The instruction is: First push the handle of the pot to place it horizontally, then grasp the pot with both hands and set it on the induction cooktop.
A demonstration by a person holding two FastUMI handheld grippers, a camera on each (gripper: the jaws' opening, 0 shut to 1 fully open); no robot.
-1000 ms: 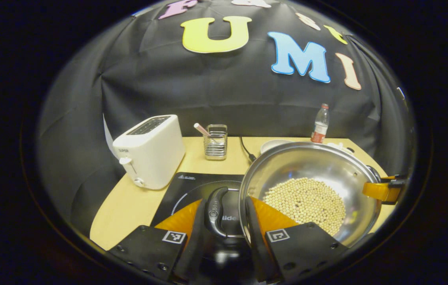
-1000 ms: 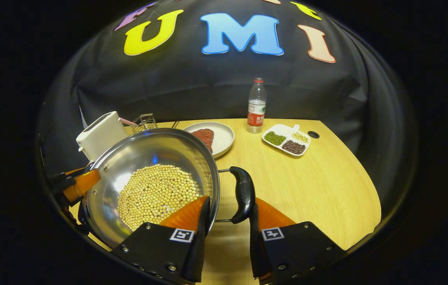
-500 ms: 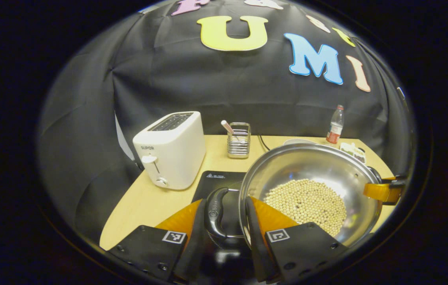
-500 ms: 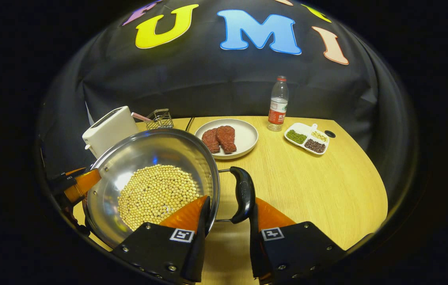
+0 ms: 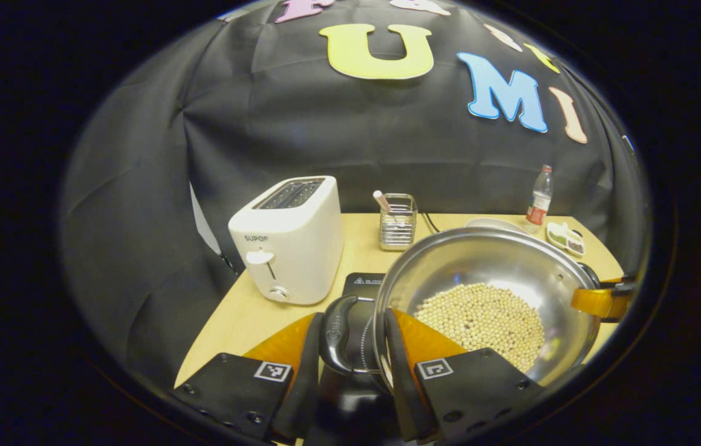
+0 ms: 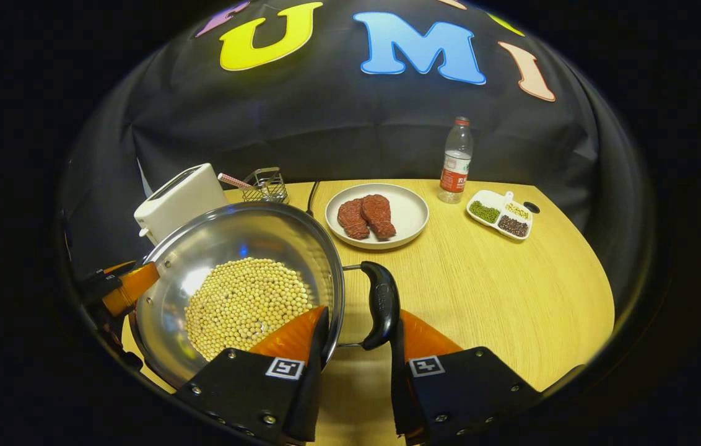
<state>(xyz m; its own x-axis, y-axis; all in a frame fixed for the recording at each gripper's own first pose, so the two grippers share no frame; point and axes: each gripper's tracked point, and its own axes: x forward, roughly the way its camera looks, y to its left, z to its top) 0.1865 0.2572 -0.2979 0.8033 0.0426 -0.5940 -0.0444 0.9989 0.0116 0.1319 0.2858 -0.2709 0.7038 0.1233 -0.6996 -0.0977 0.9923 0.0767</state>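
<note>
pot: steel pot [image 5: 487, 272] full of pale beans [image 6: 245, 303], lifted and hanging over the near edge of the induction cooktop [image 5: 360, 286] — not seated on it yet
left gripper [image 5: 350, 347]: fingers closed around the pot's side handle [image 5: 335, 331]; nothing else held
right gripper [image 6: 357, 334]: nearly closed, straddling the other handle [image 6: 380, 303] and the rim; looks gripped, can't confirm both pads press
toaster [image 5: 288, 248]: just beside the cooktop; a wide swing could knock it
risk: hands drifting out of level tips the pot — beans spill; loop handles could slip in the pinch
</note>
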